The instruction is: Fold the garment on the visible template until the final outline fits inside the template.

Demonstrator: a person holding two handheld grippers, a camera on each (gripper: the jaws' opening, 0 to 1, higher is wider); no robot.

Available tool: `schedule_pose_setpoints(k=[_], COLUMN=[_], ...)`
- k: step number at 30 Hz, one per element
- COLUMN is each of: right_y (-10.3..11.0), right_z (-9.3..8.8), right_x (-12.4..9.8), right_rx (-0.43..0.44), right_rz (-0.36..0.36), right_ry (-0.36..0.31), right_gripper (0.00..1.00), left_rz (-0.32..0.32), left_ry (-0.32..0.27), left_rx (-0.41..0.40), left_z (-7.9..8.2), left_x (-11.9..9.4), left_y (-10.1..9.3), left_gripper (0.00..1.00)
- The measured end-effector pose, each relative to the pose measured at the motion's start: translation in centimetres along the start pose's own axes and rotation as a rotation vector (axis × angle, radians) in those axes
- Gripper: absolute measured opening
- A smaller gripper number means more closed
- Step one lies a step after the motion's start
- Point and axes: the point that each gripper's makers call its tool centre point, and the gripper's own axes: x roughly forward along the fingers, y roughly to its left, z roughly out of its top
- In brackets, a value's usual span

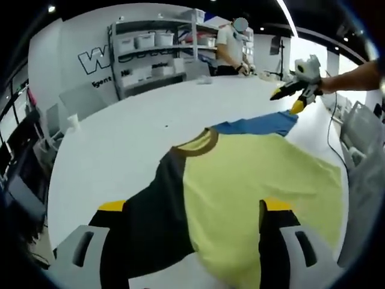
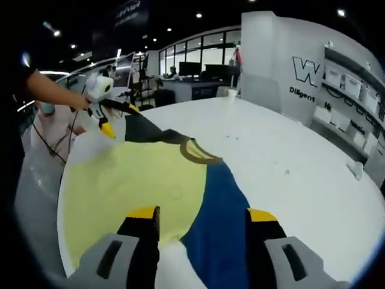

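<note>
Lying on: the white table (image 1: 138, 114), which is large and round, holds the shirt (image 1: 240, 192) spread flat on its top.
Table: it also shows in the right gripper view (image 2: 289, 150), with much bare surface on the far side of the shirt.
Shirt: the body is pale yellow, one sleeve is black (image 1: 150, 211), the other sleeve is blue (image 1: 258, 125), and the collar (image 1: 201, 144) is brown. In the right gripper view the shirt (image 2: 138, 186) lies with the blue part (image 2: 219, 211) toward the near edge and the black part (image 2: 141, 129) far away.
Shelves: a grey shelf unit (image 1: 153, 51) with white boxes stands behind the table, in front of a white wall with dark letters.
Person: a person (image 1: 231, 45) stands at the far side of the table near the shelves.
Left gripper: its two jaws (image 1: 192, 241) stand wide apart, one over the black sleeve and one over the yellow body, and the cloth lies between them. I cannot tell if the tips touch the cloth. In the right gripper view this gripper (image 2: 108, 114) is at the black sleeve, held by a bare arm.
Right gripper: its jaws (image 2: 201, 229) are also wide apart, with the yellow and blue cloth between them, nothing pinched. In the left gripper view this gripper (image 1: 298, 96) is just at the end of the blue sleeve.
Cup: a small white cup (image 2: 232, 93) stands at the far edge of the table.
</note>
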Motion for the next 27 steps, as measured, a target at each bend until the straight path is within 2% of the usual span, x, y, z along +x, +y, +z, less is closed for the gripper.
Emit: schedule_pose_setpoints(k=[18,27], right_y=[-0.9,-1.8], right_z=[0.4,-0.1], right_x=[3.1,4.5], right_rx=[0.016,0.009], right_rz=[-0.002,-0.015], right_ry=[0.018,0.048], right_gripper=[0.43,0.33], left_rz=[-0.013,-0.026], left_ry=[0.003,0.007], left_rx=[-0.013,0.008], left_z=[0.9,1.4], left_x=[2.6,4.0], left_y=[1.4,1.8], left_gripper=[0.88,0.81])
